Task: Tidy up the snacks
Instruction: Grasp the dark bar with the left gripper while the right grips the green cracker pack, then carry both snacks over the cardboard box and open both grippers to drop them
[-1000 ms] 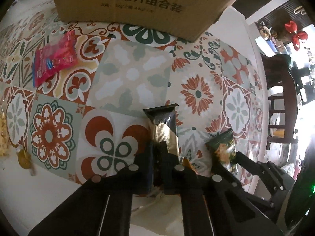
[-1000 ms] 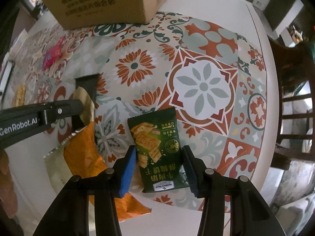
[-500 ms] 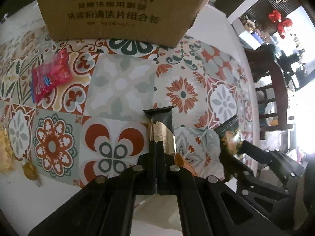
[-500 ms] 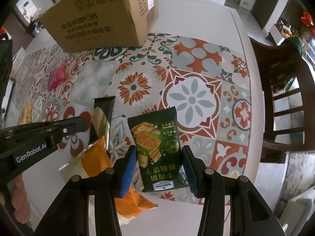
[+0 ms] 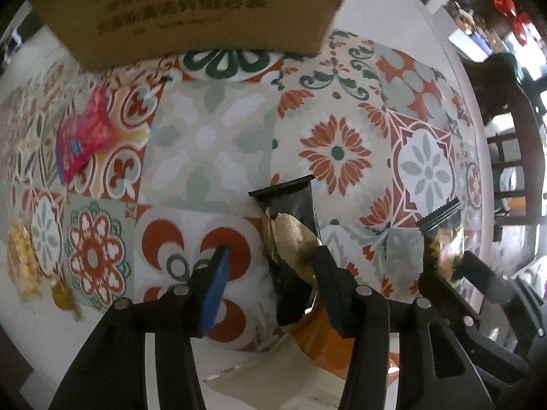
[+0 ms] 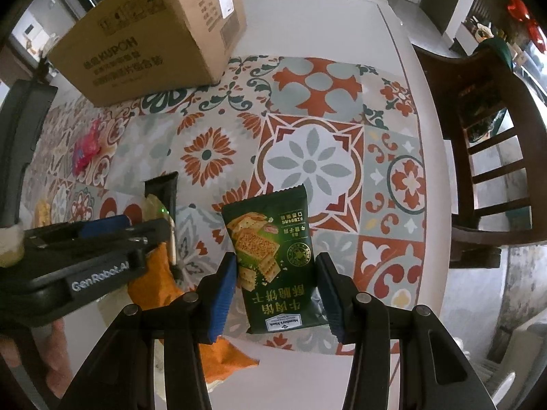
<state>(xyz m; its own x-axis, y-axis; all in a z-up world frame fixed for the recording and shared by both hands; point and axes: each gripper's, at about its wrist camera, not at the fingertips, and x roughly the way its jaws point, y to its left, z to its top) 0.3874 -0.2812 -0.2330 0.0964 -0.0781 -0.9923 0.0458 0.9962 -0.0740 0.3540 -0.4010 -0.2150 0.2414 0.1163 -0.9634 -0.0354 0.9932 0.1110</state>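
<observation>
- The table (image 6: 393,51) is white, with a bright tile-patterned cloth (image 6: 309,164) over most of it and a wooden chair (image 6: 495,157) off to the right
- A big cardboard box (image 6: 147,34) stands at the far side, probably where the snacks are meant to go, though I can't see its opening
- The right claw (image 6: 278,290) holds a green cracker pack (image 6: 273,256) between its blue pads, jaws fairly wide apart and pressed against the pack's long edges; it looks lifted a little off the cloth, but I can't be sure
- The left claw (image 5: 273,287) is open wide and grips nothing; a black-and-gold bar (image 5: 290,232) sits between its fingers, close against the right one
- Under that bar's near end lies an orange bag (image 6: 154,283), and a pink packet (image 5: 82,136) sits well apart on the left, near the box
- Some yellowish snacks (image 5: 20,259) lie at the far left edge, too blurred to name
- What could go wrong: the green pack is pinched only near its bottom, so it may sag or slip free on the way to the box
- The two claws work close together, so one could knock the other, or the bar might get nudged off the bag
</observation>
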